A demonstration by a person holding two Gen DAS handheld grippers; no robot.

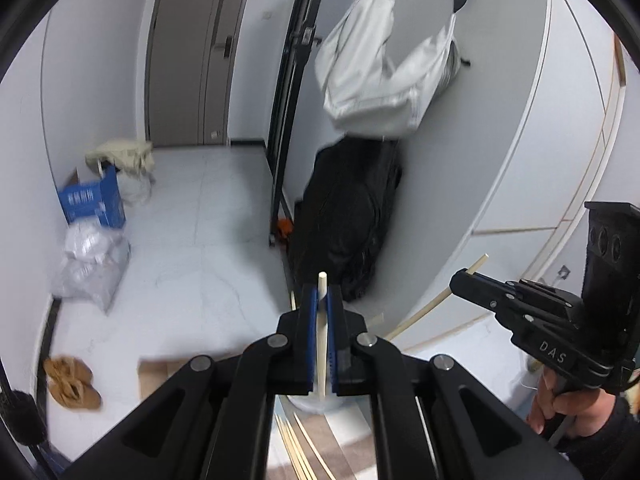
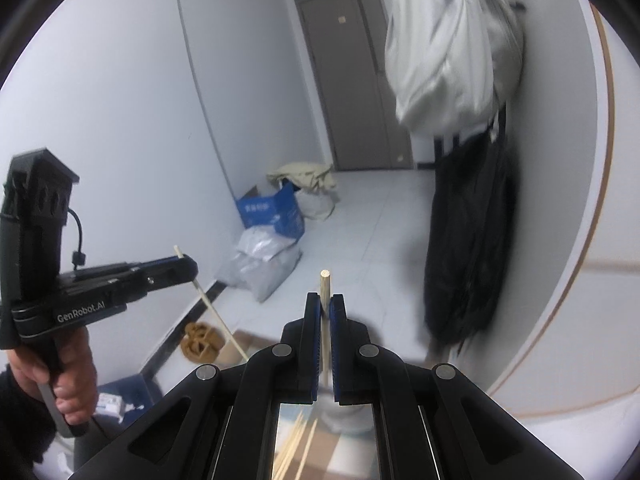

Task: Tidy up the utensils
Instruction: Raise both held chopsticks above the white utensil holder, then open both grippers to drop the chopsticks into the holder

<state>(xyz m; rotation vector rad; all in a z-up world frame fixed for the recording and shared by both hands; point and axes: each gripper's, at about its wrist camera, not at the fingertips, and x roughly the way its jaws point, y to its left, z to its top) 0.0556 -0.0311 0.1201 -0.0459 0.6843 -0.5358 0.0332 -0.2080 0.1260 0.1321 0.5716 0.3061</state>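
A: Where is the chopstick against the left hand-held gripper [image 1: 322, 312]?

B: One pale chopstick [image 1: 321, 336] stands nearly upright between its blue pads [image 1: 311, 332], which are clamped on it. Its tip pokes out above the fingertips and the shaft runs down past them toward the loose chopsticks [image 1: 298, 448] lying below on a checked cloth.

A: And the right hand-held gripper [image 2: 326, 312]?

B: Much the same: a second chopstick [image 2: 325, 320], a little browner, is pinched upright between its pads, round end sticking up above them. From the left wrist view that gripper shows at the far right, held by a hand [image 1: 568, 404], with its stick slanting out both sides of the closed jaws.

A: How many sticks in all?

B: Two held, one per gripper. Below, several more lie loose in a fanned bundle; I cannot count them exactly, roughly four or five show. A whitish round container [image 2: 348, 416] sits just beyond them, mostly hidden behind the grippers.

A: Two grippers, two hands?

B: Yes; the other hand [image 2: 60, 380] grips the left one's handle in the right wrist view.
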